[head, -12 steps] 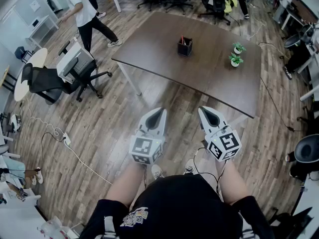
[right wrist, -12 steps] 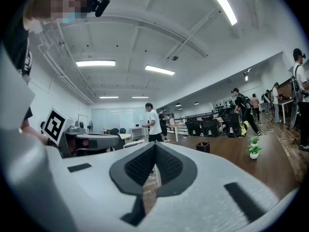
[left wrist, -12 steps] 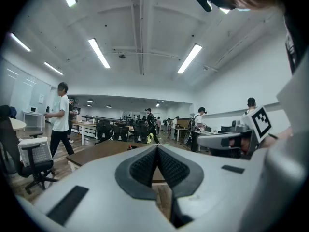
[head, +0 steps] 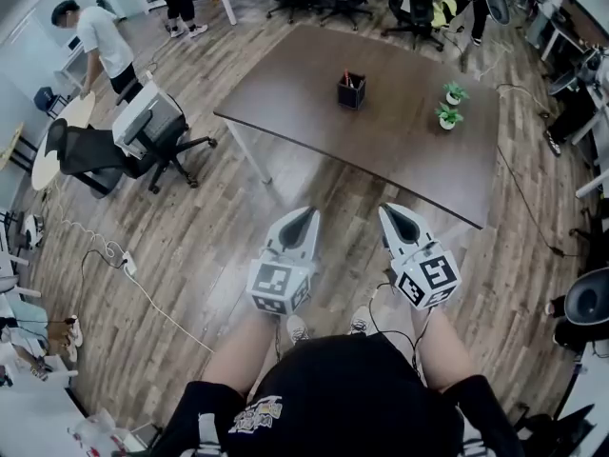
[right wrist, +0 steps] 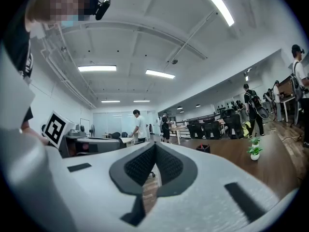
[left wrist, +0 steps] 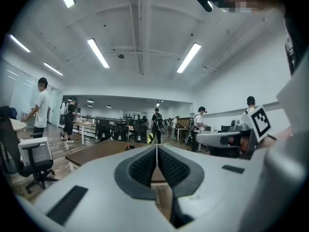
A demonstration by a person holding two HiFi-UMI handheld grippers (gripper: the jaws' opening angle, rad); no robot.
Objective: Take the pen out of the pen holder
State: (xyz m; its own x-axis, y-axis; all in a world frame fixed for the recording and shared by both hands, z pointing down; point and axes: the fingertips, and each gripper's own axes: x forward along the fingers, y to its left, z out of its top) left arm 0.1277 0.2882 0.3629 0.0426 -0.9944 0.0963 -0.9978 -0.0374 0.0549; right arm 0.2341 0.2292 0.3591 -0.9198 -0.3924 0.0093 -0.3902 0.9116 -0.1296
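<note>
A black pen holder (head: 351, 90) with pens in it stands near the far middle of a dark brown table (head: 314, 112); it also shows small in the right gripper view, pen holder (right wrist: 203, 148). My left gripper (head: 303, 214) and right gripper (head: 391, 211) are held side by side over the wooden floor, well short of the table's near edge. Both are shut with nothing between the jaws. In the left gripper view the left gripper (left wrist: 156, 149) points level at the table (left wrist: 91, 152); the right gripper (right wrist: 153, 147) points level too.
Two small potted plants (head: 448, 105) stand on the table's right part. An office chair with a box on it (head: 143, 131) sits left of the table. A person (head: 100, 44) bends at the far left. Cables (head: 114, 265) trail over the floor at left.
The person at the upper left has walked further left and away. Both grippers stay where they were, still shut.
</note>
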